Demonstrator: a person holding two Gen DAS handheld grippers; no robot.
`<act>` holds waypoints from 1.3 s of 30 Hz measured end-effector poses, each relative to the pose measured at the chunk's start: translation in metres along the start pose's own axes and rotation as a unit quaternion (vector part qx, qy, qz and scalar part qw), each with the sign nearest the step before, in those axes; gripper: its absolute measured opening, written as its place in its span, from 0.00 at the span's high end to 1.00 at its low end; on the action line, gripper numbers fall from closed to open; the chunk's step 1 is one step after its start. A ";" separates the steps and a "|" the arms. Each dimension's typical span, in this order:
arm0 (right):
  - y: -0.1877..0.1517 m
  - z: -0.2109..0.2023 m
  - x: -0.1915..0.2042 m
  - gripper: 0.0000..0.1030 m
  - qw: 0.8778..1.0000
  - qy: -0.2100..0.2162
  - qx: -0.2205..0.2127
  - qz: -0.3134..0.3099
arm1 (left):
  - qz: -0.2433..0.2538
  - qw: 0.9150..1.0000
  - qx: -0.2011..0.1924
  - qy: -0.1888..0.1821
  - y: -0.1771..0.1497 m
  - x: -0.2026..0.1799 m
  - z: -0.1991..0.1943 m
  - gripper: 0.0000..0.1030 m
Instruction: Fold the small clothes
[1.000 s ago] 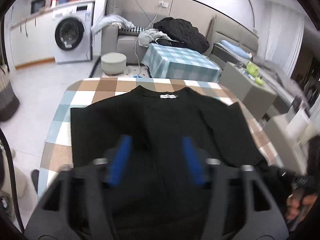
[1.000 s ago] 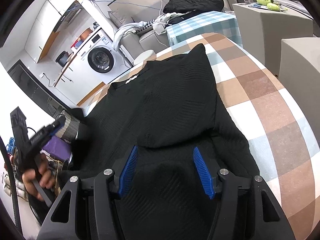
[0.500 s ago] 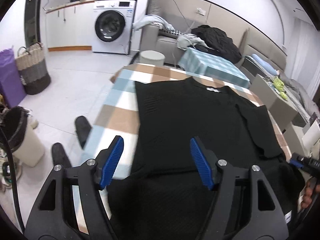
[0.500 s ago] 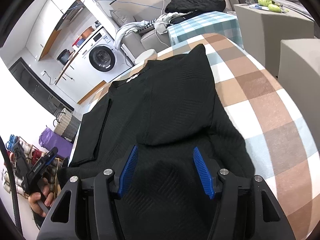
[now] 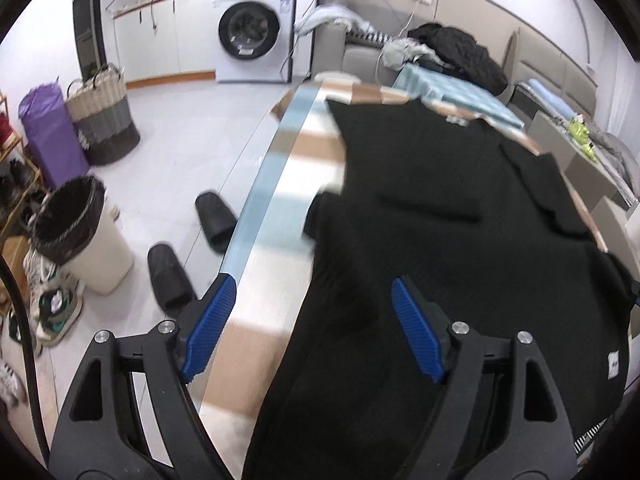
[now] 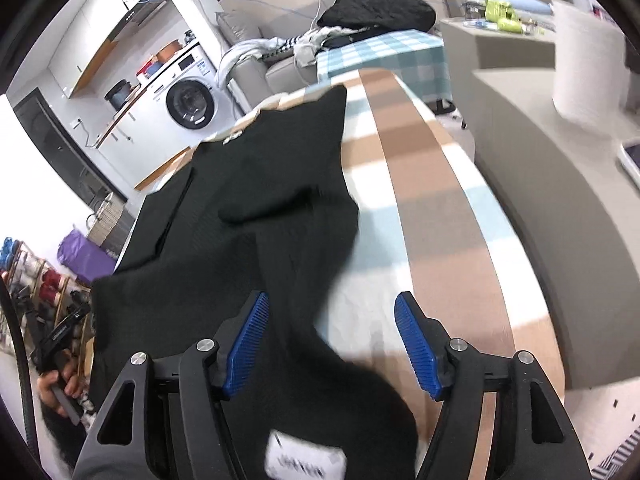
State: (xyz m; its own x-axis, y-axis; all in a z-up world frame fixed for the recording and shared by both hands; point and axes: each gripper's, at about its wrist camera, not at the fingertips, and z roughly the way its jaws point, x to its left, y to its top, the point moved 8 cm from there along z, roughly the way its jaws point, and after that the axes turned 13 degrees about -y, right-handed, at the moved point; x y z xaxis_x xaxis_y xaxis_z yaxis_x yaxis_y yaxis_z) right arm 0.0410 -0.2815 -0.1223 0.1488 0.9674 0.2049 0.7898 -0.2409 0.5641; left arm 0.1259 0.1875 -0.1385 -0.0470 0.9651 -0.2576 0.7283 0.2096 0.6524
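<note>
Black sweater [image 5: 420, 208] is lying flat on the checked surface [image 5: 276, 184], collar at the far end, both sleeves folded in over the body. Left tool [image 5: 312, 328] and right tool [image 6: 332, 340] have both just been opening and now hover spread over the two near hem corners, pinching nothing. I'd say grab both corners evenly, lift together, and carry the hem up toward the collar so the fold stays straight.

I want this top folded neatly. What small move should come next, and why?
Probably lower both grippers onto the near hem corners of the black top and pinch. Left gripper and right gripper hang open, jaws just widened, each straddling a side edge; both sleeves already lie folded inward.
</note>
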 end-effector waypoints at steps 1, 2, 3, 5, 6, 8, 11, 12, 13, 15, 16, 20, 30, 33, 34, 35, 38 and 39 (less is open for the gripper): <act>-0.007 0.000 -0.002 0.35 1.000 0.005 0.004 -0.005 | -0.004 1.000 0.005 0.003 -0.006 0.003 0.000 0.24; -0.014 0.001 -0.003 0.35 1.000 0.008 0.010 -0.011 | -0.009 1.000 0.009 0.004 -0.013 0.007 0.000 0.24; -0.020 0.003 -0.005 0.35 1.000 0.005 0.018 -0.016 | -0.011 1.000 0.014 0.004 -0.017 0.008 0.003 0.24; -0.027 0.008 -0.007 0.35 0.999 -0.007 0.025 -0.029 | -0.013 1.000 0.025 0.006 -0.025 0.011 0.006 0.24; -0.030 0.012 -0.008 0.35 0.999 -0.018 0.028 -0.036 | -0.012 1.000 0.028 0.006 -0.025 0.009 0.011 0.24; -0.031 0.017 -0.007 0.35 0.999 -0.023 0.028 -0.038 | -0.010 0.999 0.040 0.010 -0.029 0.007 0.017 0.24; -0.015 0.024 -0.011 0.35 1.000 -0.009 0.021 0.012 | -0.014 0.999 0.043 0.019 -0.025 0.007 0.027 0.24; -0.007 0.026 -0.015 0.35 0.999 -0.020 0.014 0.028 | -0.016 0.999 0.042 0.020 -0.020 0.007 0.031 0.24; -0.001 0.027 -0.019 0.35 0.999 -0.032 0.010 0.040 | -0.017 0.999 0.039 0.023 -0.019 0.008 0.031 0.24; 0.006 0.030 -0.031 0.35 0.996 -0.061 0.007 0.066 | -0.023 0.998 0.041 0.034 -0.016 0.013 0.031 0.24; 0.007 0.030 -0.033 0.35 0.996 -0.062 0.008 0.070 | -0.029 0.998 0.042 0.036 -0.016 0.015 0.031 0.24; -0.001 0.023 -0.023 0.35 0.999 -0.030 0.002 0.027 | -0.043 0.998 0.033 -0.015 -0.016 0.012 0.024 0.24; -0.017 0.017 0.001 0.35 0.999 0.004 0.004 -0.035 | -0.016 0.998 0.060 -0.027 -0.017 -0.009 0.046 0.25; -0.017 0.018 0.000 0.35 0.999 -0.006 0.003 -0.038 | 0.004 0.998 0.060 0.007 -0.016 -0.003 0.049 0.33; -0.016 0.021 -0.001 0.35 0.999 -0.008 0.004 -0.038 | 0.006 0.998 0.060 0.009 -0.016 -0.002 0.049 0.33; -0.016 0.022 -0.001 0.35 0.999 -0.013 0.007 -0.038 | 0.005 0.998 0.057 0.007 -0.017 0.000 0.048 0.33; -0.018 0.022 -0.002 0.35 0.999 -0.018 0.009 -0.041 | 0.008 0.998 0.055 0.004 -0.019 0.002 0.045 0.33; -0.019 0.023 -0.002 0.35 0.999 -0.016 0.010 -0.042 | 0.010 0.998 0.054 -0.003 -0.019 0.001 0.045 0.33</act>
State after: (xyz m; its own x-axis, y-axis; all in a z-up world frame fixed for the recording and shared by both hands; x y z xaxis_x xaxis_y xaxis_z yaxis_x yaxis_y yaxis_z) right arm 0.0392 -0.2768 -0.1519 0.0994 0.9863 0.1319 0.8121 -0.1570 0.5621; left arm 0.1426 0.1773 -0.1831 -0.0281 0.9681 -0.2490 0.7991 0.1714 0.5763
